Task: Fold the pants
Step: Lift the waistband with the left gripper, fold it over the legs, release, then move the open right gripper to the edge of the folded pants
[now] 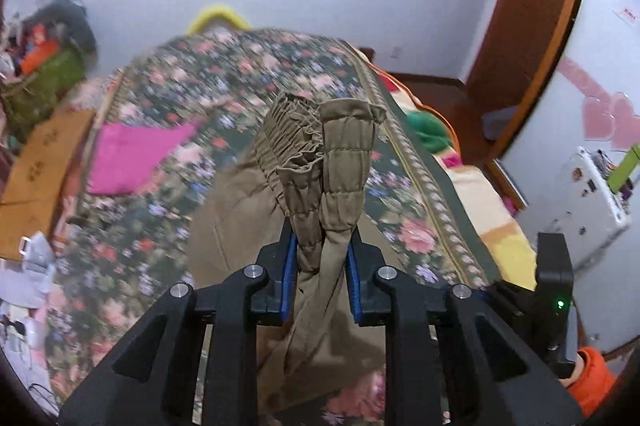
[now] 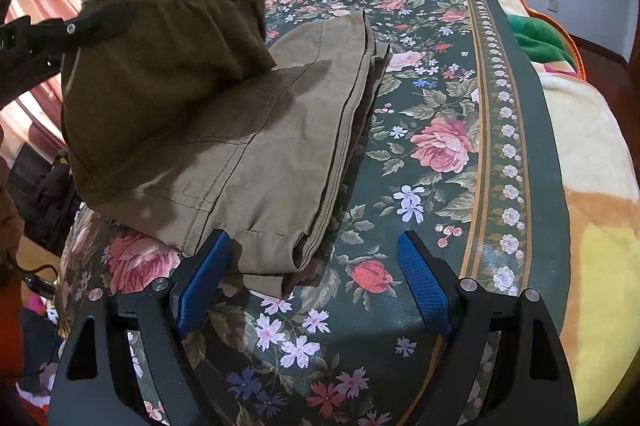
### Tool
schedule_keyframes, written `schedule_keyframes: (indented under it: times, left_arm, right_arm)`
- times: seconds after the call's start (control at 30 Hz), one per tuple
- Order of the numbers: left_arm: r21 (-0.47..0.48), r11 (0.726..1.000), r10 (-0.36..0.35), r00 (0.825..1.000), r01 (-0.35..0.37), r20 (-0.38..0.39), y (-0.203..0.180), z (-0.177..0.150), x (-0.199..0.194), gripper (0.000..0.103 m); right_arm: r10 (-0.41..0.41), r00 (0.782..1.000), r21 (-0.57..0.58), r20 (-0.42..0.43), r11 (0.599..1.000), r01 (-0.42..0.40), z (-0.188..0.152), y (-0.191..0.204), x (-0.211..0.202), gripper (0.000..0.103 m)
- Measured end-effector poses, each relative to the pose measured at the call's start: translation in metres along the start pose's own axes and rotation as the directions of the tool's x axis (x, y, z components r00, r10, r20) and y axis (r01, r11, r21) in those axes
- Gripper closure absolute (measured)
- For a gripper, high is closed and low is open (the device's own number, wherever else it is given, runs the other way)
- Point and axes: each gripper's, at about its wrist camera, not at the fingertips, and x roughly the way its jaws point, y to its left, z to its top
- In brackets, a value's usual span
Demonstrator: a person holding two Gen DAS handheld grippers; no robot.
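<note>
Two risks: my left gripper (image 1: 322, 258), clamped on the pants (image 2: 256, 146) waistband, could slip. My right gripper (image 2: 312, 278), jaws apart, pins nothing, so the folded legs may drag across the bed (image 2: 440, 66).

There are no words or numbers clear enough to read; the small red sign (image 1: 625, 13) on the wall is too blurry.

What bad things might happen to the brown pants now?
1. The left gripper pinches only a bunched bit of the waistband, so the cloth might slip out while lifted.
2. The right gripper has its jaws open around the hem corner without pinching it, so the pants may slide on the bedspread and the stacked layers could come uneven.
3. The raised end might drop crooked and wrinkle the fold.
</note>
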Motion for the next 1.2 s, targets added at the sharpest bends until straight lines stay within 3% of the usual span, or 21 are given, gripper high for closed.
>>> schedule_keyframes:
  times: [0.17,0.23,0.3,0.33,0.6,0.73,0.9,1.07,1.2]
  left_arm:
    - [0.038,0.999,-0.032,0.997,0.035,-0.077,-0.012,-0.006,0.011,0.077]
    - [0.062,0.995,-0.074,0.990,0.082,-0.116,-0.015,-0.009,0.014,0.050]
    - [0.065,0.994,-0.080,0.992,0.087,-0.100,-0.016,-0.011,0.011,0.036]
    - [0.072,0.995,-0.063,0.994,0.069,-0.087,-0.016,-0.012,0.009,0.030]
    - [0.066,0.997,0.049,0.998,-0.047,-0.037,0.013,0.003,0.004,0.018]
    - [0.081,0.989,0.126,0.992,-0.125,-0.012,0.038,0.016,0.016,0.003]
    - [0.117,0.968,0.232,0.969,-0.222,-0.081,0.073,0.032,0.062,0.002]
    - [0.061,0.973,0.229,0.959,-0.222,-0.169,0.105,0.045,0.111,0.002]
    - [0.083,0.965,0.261,0.943,-0.249,-0.206,0.118,0.058,0.147,0.002]
  right_arm:
    - [0.000,1.000,0.000,0.000,1.000,0.000,0.000,0.000,0.000,0.020]
    - [0.002,1.000,0.000,0.002,1.000,-0.002,0.000,0.000,0.000,0.021]
    - [0.003,1.000,0.002,0.003,1.000,-0.003,-0.001,0.000,0.000,0.021]
    - [0.004,1.000,0.002,0.003,1.000,-0.004,-0.001,0.000,-0.001,0.020]
    - [0.003,1.000,0.008,0.009,1.000,-0.003,0.000,0.000,-0.004,0.020]
    - [0.003,1.000,0.004,0.015,1.000,-0.003,0.002,0.000,-0.007,0.020]
    - [-0.019,1.000,-0.018,0.014,1.000,0.019,0.006,0.002,-0.008,0.020]
    - [-0.031,0.999,-0.024,0.024,0.999,0.032,0.010,0.001,-0.010,0.020]
    - [-0.033,0.999,0.003,0.037,0.999,0.033,0.013,-0.005,-0.012,0.020]
